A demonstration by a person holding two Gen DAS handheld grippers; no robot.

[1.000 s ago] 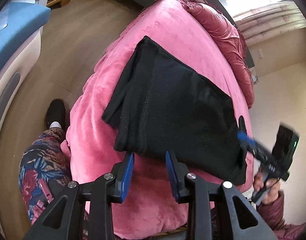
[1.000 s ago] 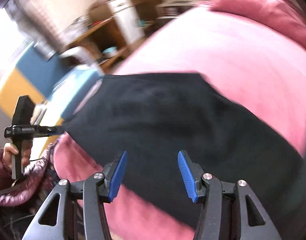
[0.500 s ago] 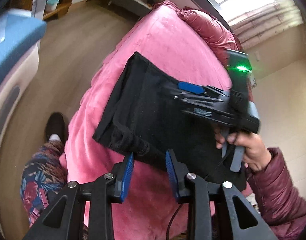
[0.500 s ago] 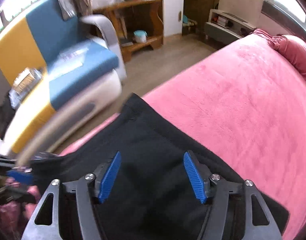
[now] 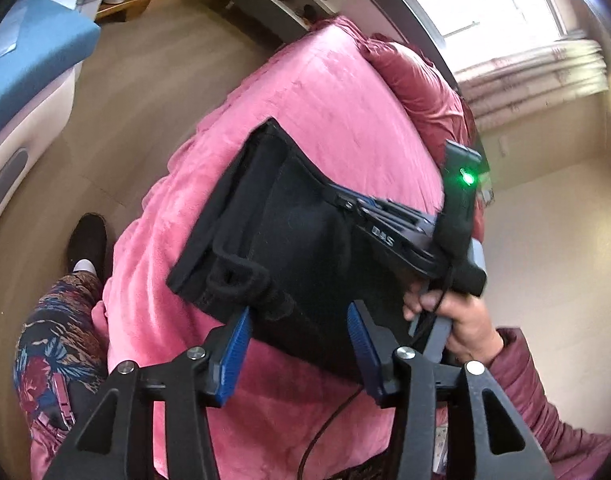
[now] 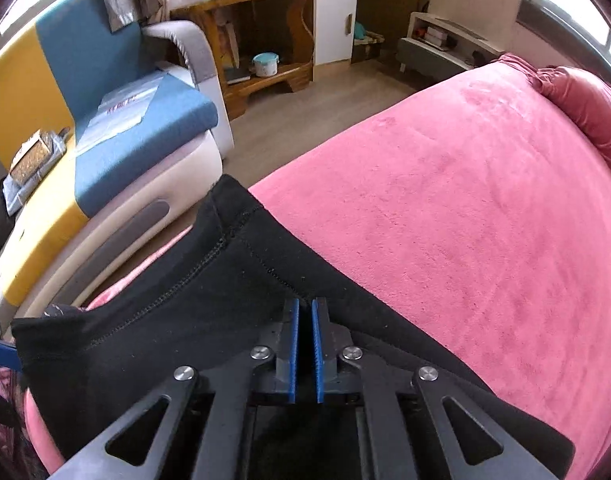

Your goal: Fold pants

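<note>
black pants [image 5: 297, 240] lie folded on the pink bed [image 5: 337, 104]. right gripper [image 6: 304, 312] has just snapped closed, pinching the pants' far edge between its blue pads. left gripper [image 5: 299, 344] has just been opening, its jaws spread at the near edge, a bunched fold between them, pads not pressing it.

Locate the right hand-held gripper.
In the left wrist view, the right hand-held gripper lies on the black pants, right of centre over the pink bed, jaws just closed, pinching the pants' far edge.
</note>
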